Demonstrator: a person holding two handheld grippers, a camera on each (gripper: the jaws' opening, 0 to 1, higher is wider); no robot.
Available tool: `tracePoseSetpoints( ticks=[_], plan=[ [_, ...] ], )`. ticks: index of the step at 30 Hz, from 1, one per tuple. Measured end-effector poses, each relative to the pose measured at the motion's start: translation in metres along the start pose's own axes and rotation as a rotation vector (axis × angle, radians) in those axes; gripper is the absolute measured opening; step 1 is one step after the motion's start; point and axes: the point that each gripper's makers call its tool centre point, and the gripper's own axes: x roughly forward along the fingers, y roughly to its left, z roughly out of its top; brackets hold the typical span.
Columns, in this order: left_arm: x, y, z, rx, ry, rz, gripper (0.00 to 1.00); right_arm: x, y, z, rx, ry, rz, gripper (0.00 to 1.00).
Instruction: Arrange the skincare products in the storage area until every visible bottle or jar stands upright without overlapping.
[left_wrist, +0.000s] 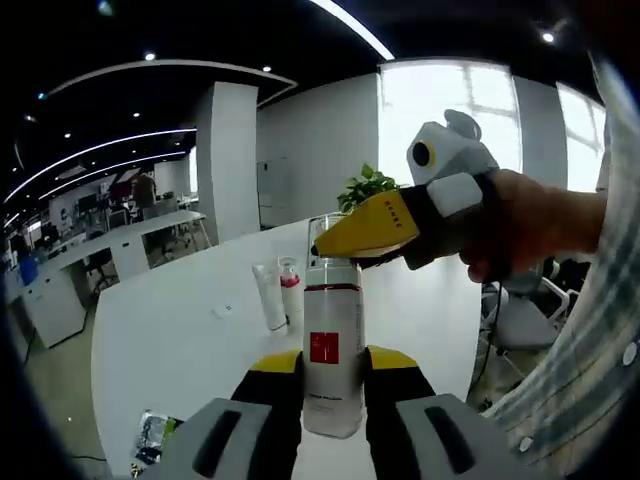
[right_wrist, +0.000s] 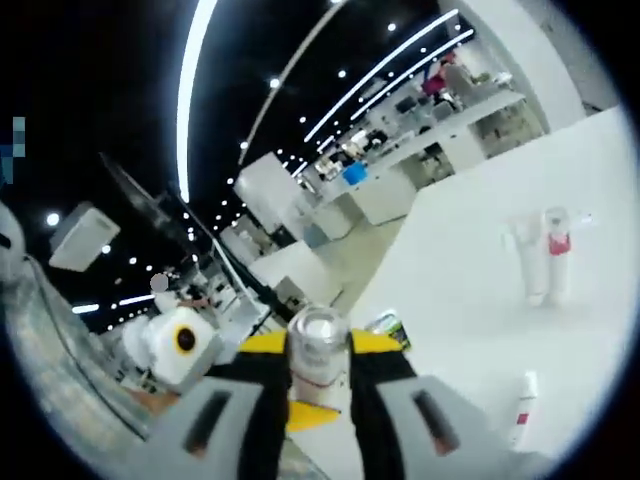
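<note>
Both grippers are on one white bottle (left_wrist: 332, 350), which is lifted clear of the white table (left_wrist: 180, 320). The left gripper (left_wrist: 333, 385) pinches its lower body between its two yellow-tipped jaws, and in the left gripper view the right gripper (left_wrist: 340, 248), held in a person's hand (left_wrist: 530, 225), meets the bottle's clear cap (left_wrist: 330, 235) from the right. The right gripper view looks down on that cap (right_wrist: 318, 335), with the right gripper (right_wrist: 318, 375) closed around it, though the fisheye blur makes it hard to say how firmly the jaws bite. The chief danger is two grips working against each other: if one hand twists or pulls while the other holds fast, the cap could pop off or the smooth body could slide through the left jaws and drop to the table. The bottle is tall and narrow, so a tilted set-down would probably tip it. Farther along the table a white tube (left_wrist: 270, 297) stands just beside a small bottle with a red band (left_wrist: 290, 290), and a careless placement near them could knock either over. Another tube (right_wrist: 522, 405) already lies on its side on the table in the right gripper view, and a packet (left_wrist: 152, 435) sits near the table's edge.
</note>
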Motion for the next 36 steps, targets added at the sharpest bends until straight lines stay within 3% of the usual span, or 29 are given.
tracePoseSetpoints(
  ticks=[6, 7, 10, 12, 14, 16, 19, 22, 24, 27, 31, 32, 34, 36],
  plan=[
    [0.0, -0.01, 0.0, -0.079, -0.027, -0.124, 0.22, -0.003, 0.007, 0.0, -0.081, 0.04, 0.059, 0.19],
    [-0.002, -0.011, -0.001, -0.084, -0.019, -0.143, 0.22, -0.005, 0.016, -0.001, -0.101, 0.059, 0.115, 0.19],
    [-0.006, -0.023, -0.003, -0.09, -0.002, -0.246, 0.25, -0.009, 0.029, 0.003, -0.149, 0.067, 0.191, 0.19],
    [-0.01, -0.033, 0.0, -0.086, -0.029, -0.332, 0.28, -0.013, 0.039, 0.004, -0.195, 0.081, 0.248, 0.19],
    [-0.014, -0.041, 0.002, -0.135, -0.039, -0.407, 0.31, -0.017, 0.05, 0.005, -0.266, 0.104, 0.315, 0.19],
    [-0.022, -0.055, 0.005, -0.246, -0.046, -0.543, 0.33, -0.021, 0.056, -0.002, -0.287, 0.162, 0.37, 0.19],
    [-0.029, -0.06, 0.01, -0.345, -0.06, -0.633, 0.36, -0.025, 0.067, -0.005, -0.352, 0.197, 0.435, 0.19],
    [-0.036, -0.063, 0.016, -0.332, -0.091, -0.677, 0.34, -0.029, 0.078, -0.006, -0.37, 0.203, 0.487, 0.19],
    [-0.039, -0.068, 0.017, -0.324, -0.091, -0.716, 0.3, -0.031, 0.088, -0.004, -0.328, 0.204, 0.549, 0.19],
    [-0.049, -0.08, 0.021, -0.369, -0.094, -0.823, 0.29, -0.034, 0.095, -0.009, -0.337, 0.237, 0.599, 0.19],
    [-0.057, -0.089, 0.017, -0.36, -0.071, -0.876, 0.26, -0.034, 0.102, -0.014, -0.348, 0.268, 0.639, 0.2],
    [-0.055, -0.087, 0.017, -0.32, -0.091, -0.851, 0.26, -0.033, 0.103, -0.015, -0.344, 0.271, 0.64, 0.2],
    [-0.057, -0.087, 0.017, -0.323, -0.094, -0.851, 0.24, -0.028, 0.1, -0.014, -0.342, 0.265, 0.623, 0.2],
    [-0.052, -0.075, 0.022, -0.319, -0.15, -0.784, 0.24, -0.024, 0.095, -0.008, -0.331, 0.227, 0.588, 0.2]
  ],
)
